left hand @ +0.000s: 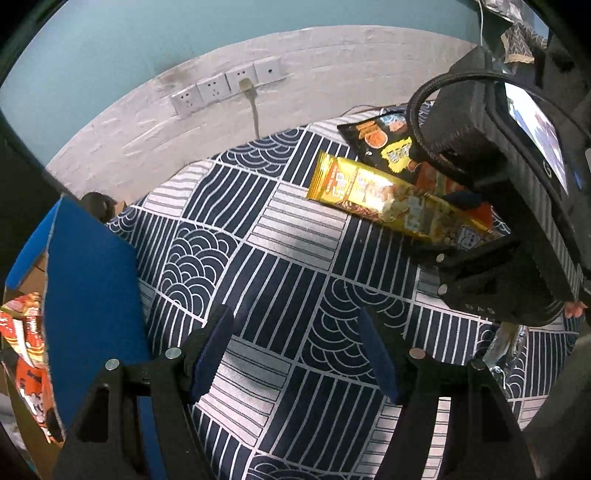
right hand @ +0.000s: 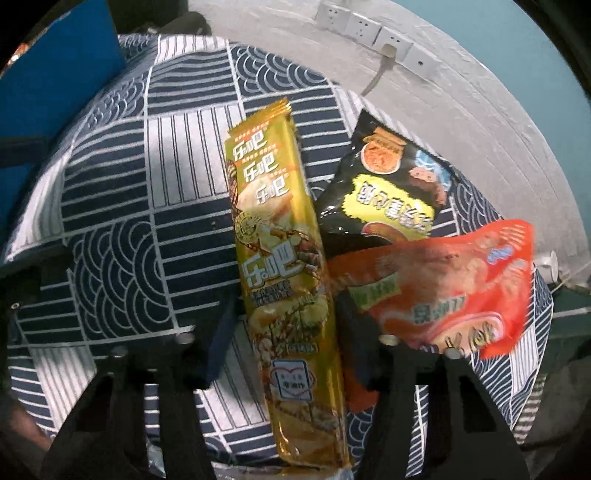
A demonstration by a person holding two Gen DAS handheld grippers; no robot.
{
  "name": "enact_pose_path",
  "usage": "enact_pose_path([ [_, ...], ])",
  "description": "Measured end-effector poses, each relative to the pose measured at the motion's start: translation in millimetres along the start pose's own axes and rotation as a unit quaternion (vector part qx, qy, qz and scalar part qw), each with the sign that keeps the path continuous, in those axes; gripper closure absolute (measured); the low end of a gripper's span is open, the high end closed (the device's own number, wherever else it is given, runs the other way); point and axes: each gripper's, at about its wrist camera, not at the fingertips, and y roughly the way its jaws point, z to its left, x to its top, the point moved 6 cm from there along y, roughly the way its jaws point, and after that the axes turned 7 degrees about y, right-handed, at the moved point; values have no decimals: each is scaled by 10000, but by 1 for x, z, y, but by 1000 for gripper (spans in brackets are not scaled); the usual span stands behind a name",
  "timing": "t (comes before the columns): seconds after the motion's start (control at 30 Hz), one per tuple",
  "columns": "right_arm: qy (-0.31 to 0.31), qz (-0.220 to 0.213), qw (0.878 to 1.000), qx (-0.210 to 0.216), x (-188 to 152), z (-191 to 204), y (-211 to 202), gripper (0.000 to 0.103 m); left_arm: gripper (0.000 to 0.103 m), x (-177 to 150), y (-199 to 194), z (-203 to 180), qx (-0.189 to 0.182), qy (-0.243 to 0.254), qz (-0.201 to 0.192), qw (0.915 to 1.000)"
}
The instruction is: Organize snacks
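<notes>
- The right tongs [right hand: 284, 332] point steeply down, one finger on each side of the long gold snack pack [right hand: 284, 280]. Their pads sit close beside the pack, but the view does not settle whether they press on it.
- The gold snack pack runs from the bottom centre of the right wrist view up to its middle, lying flat on the patterned cloth [right hand: 147, 206] over the counter.
- To its right, the red snack bag [right hand: 454, 288] lies over the lower end of the black snack bag [right hand: 388, 184]; the red bag's lower edge reaches behind the right finger of the tongs.
- The left tongs [left hand: 295, 354] stand wide apart above bare cloth at the bottom of the left wrist view, nothing between them.
- At that view's left edge, a blue box flap [left hand: 92, 295] stands up, with red-and-orange packs [left hand: 29, 354] behind it.
- Farther off, a row of wall sockets [right hand: 376, 33] crosses the white wall, a grey plug [right hand: 388, 51] seated in one.
</notes>
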Motion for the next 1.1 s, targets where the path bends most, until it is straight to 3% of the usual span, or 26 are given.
enact_pose_path([
  [0.13, -16, -119, 9999, -68, 8, -2, -3, 72, 32, -2, 5, 2, 0, -26, 52, 10000],
  [0.67, 394, -624, 9972, 146, 12, -11, -83, 73, 32, 5, -42, -9, -2, 180, -398, 9990],
  [0.87, 720, -615, 9955, 69, -12, -33, -107, 73, 32, 7, -56, -36, -203, 486, -511, 9973],
  [1.1, 1211, -405, 9918, 13, -69, -60, -115, 73, 32, 11, -55, -90, -596, 968, -477, 9924],
])
